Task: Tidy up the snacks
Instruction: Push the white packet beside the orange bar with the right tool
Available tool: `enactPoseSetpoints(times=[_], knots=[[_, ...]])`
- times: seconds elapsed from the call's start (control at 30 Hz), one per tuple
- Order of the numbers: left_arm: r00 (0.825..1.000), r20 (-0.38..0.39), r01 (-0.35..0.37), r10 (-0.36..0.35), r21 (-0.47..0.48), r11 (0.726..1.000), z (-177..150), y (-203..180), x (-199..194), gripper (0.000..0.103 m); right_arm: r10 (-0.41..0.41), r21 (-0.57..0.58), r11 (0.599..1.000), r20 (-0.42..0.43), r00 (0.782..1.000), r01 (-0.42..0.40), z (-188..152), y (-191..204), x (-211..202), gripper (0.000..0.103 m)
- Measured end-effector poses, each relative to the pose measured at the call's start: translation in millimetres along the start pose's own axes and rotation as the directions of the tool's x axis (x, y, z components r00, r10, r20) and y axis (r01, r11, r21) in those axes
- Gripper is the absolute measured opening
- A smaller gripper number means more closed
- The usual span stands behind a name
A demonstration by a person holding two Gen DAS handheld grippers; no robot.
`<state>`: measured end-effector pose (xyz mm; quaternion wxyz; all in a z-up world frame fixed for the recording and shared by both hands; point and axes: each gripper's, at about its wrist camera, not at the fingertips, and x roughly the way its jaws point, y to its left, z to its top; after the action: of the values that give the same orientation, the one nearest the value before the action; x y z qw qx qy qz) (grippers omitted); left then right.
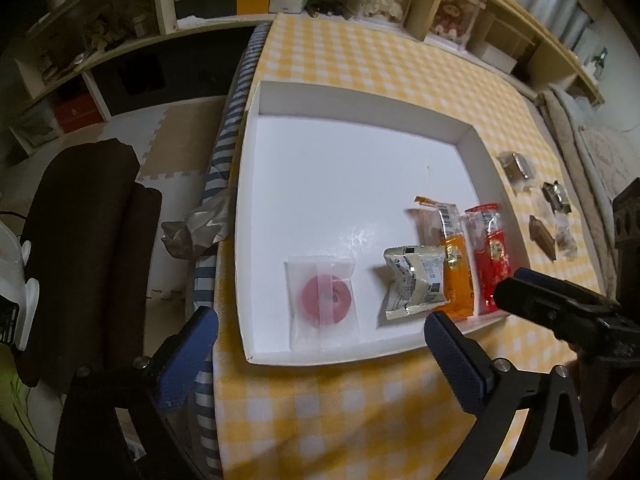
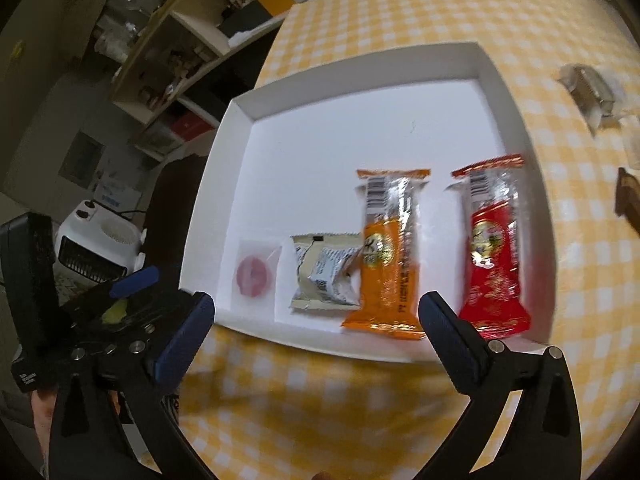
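Note:
A white tray lies on the yellow checked tablecloth. Along its near side lie a pink ring candy in a clear wrapper, a beige-silver packet, an orange packet and a red packet. My left gripper hangs open just before the tray's near rim, with the candy beyond the gap. The right gripper is open too, in front of the beige and orange packets. Neither holds anything.
Several small wrapped snacks lie on the cloth right of the tray, among them a brown one. A dark chair stands left of the table's edge. Shelves line the back, and a white heater sits on the floor.

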<state>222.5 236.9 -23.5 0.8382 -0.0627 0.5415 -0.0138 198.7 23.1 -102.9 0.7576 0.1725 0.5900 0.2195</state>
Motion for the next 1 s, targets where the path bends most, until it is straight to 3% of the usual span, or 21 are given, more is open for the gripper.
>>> enactPoseSetpoints(times=[0.1, 0.13, 0.17, 0.23, 0.27, 0.33, 0.43, 0.7, 1.0], knots=[[1.000, 0.012, 0.000, 0.000, -0.002, 1.000, -2, 2, -7, 0.103, -0.016, 0.000, 1.000, 0.008, 1.000, 0.016, 3, -2, -1, 0.103], [1.000, 0.015, 0.002, -0.001, -0.003, 1.000, -3, 4, -9, 0.103, -0.016, -0.003, 1.000, 0.005, 1.000, 0.016, 3, -2, -1, 0.092], [1.000, 0.016, 0.003, -0.003, -0.004, 1.000, -4, 5, -10, 0.103, -0.020, -0.009, 1.000, 0.001, 1.000, 0.020, 4, -2, 0, 0.066], [1.000, 0.018, 0.007, -0.007, -0.006, 1.000, -5, 7, -11, 0.103, -0.007, -0.026, 1.000, -0.023, 1.000, 0.007, 7, 1, 7, 0.032], [1.000, 0.018, 0.010, -0.010, -0.007, 1.000, -5, 8, -11, 0.103, -0.016, -0.038, 0.999, -0.033, 0.999, 0.015, 8, 4, 12, 0.023], [1.000, 0.016, 0.017, -0.017, -0.007, 1.000, -5, 10, -11, 0.103, -0.024, -0.078, 0.997, -0.036, 0.999, 0.021, 9, 11, 19, 0.016], [1.000, 0.011, 0.025, -0.025, -0.002, 1.000, -5, 12, -9, 0.103, -0.053, -0.115, 0.992, -0.050, 0.997, 0.047, 11, 19, 33, 0.010], [0.999, 0.000, 0.047, -0.047, -0.001, 0.999, -1, 12, 1, 0.103, -0.106, -0.134, 0.987, -0.108, 0.988, 0.092, 15, 17, 69, 0.006], [0.999, -0.005, 0.044, -0.044, -0.012, 0.999, -3, 12, 7, 0.103, -0.075, -0.097, 0.993, -0.115, 0.991, 0.064, 8, 12, 79, 0.005]])
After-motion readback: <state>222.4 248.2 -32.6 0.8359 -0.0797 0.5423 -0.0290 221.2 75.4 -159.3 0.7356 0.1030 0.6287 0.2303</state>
